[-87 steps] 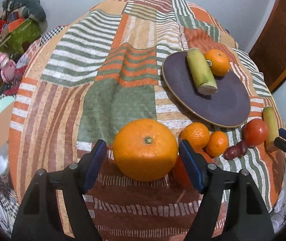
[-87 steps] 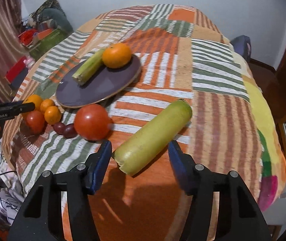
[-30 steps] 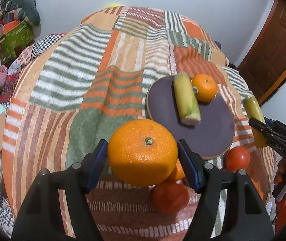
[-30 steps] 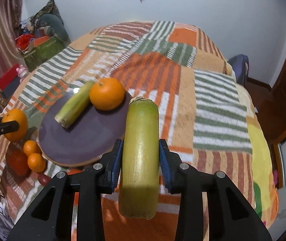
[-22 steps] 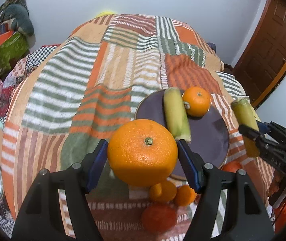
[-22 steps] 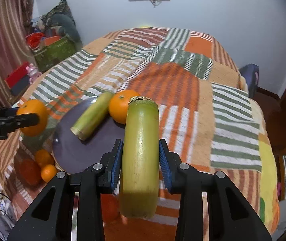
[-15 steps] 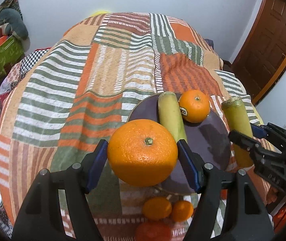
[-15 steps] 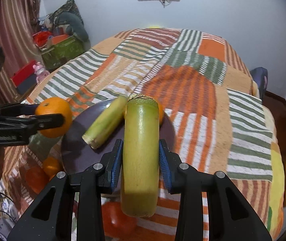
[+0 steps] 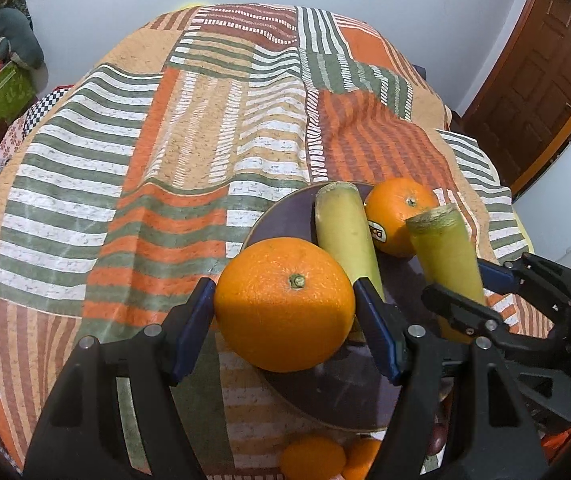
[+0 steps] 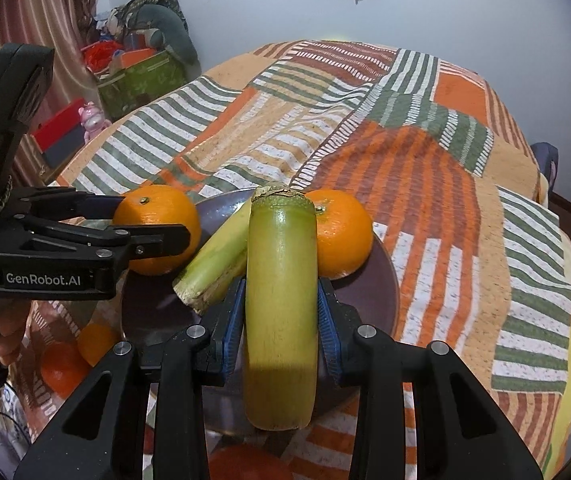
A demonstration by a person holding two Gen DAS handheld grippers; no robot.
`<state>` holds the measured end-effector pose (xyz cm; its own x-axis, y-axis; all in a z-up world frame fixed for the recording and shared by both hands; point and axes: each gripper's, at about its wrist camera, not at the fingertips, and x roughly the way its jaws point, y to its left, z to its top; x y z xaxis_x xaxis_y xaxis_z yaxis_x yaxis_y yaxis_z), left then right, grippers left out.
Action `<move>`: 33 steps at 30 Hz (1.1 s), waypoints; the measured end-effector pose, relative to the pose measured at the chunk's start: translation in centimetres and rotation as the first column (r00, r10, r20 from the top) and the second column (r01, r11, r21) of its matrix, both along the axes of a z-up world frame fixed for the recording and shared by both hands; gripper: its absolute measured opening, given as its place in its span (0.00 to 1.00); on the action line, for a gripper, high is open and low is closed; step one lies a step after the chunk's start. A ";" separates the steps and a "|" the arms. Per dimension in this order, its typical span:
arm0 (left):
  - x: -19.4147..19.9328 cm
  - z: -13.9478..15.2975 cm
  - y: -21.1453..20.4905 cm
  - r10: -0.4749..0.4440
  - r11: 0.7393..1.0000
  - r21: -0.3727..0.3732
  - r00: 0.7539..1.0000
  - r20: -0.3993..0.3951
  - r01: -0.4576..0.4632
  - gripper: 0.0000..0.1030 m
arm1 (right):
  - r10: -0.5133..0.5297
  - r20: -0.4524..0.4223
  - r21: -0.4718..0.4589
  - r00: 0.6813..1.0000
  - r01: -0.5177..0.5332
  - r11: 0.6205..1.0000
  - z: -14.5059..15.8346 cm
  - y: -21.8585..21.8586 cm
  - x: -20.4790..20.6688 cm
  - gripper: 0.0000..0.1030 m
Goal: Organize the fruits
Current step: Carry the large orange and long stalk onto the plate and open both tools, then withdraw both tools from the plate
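1. Both fruits we carry have come in over the dark plate [image 9: 333, 408] since the earlier frames, when the big orange [image 9: 284, 305] hung over the cloth short of the plate and the green stalk [image 10: 280, 304] was off to the plate's right.
2. Our left claw [image 9: 284, 322] is clamped on the big orange, holding it above the plate's near-left rim.
3. Our right claw [image 10: 281, 320] grips the green stalk by its sides, its cut end pointing away from us, over the plate.
4. On the plate lie a second stalk [image 10: 217, 258] and a stickered orange [image 9: 399, 214], just beside each other.
5. Small oranges [image 9: 312, 458] sit on the striped cloth [image 9: 165, 168] of the tabletop, near the plate's front edge.
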<state>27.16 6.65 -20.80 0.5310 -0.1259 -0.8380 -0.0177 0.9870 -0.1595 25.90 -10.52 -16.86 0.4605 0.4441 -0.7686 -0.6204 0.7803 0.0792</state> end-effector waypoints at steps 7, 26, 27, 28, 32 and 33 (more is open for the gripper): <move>0.5 -0.1 -0.1 -0.005 1.000 0.011 1.000 0.005 0.005 0.67 | 0.024 -0.014 -0.005 1.000 -0.024 1.000 -0.6 0.9 0.6 0.31; -0.4 0.8 -0.9 -0.021 0.999 0.042 1.000 0.017 0.021 0.74 | -0.008 -0.020 -0.009 1.000 0.007 1.000 -0.4 0.9 0.8 0.42; -0.6 0.9 -1.0 -0.023 0.999 0.043 1.000 0.019 0.022 0.74 | -0.014 -0.016 -0.007 1.000 0.014 1.000 -0.2 0.8 0.6 0.44; -0.9 1.1 -1.0 -0.025 0.999 0.045 0.999 0.022 0.024 0.74 | -0.019 -0.011 -0.005 1.000 0.019 1.000 0.0 0.6 0.5 0.44; -2.2 1.9 -1.1 -0.024 0.998 0.053 0.999 0.037 0.023 0.75 | -0.040 -0.008 0.000 0.999 0.040 0.999 0.6 -0.4 -0.3 0.45; -2.5 2.1 -1.0 -0.023 0.998 0.053 0.999 0.040 0.021 0.75 | -0.046 -0.006 0.001 0.999 0.046 0.999 0.9 -0.7 -0.6 0.45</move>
<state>24.63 5.62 -18.66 0.5621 -0.0946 -0.8216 0.0094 0.9941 -0.1080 25.33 -11.26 -15.99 0.4755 0.4238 -0.7709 -0.5833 0.8079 0.0843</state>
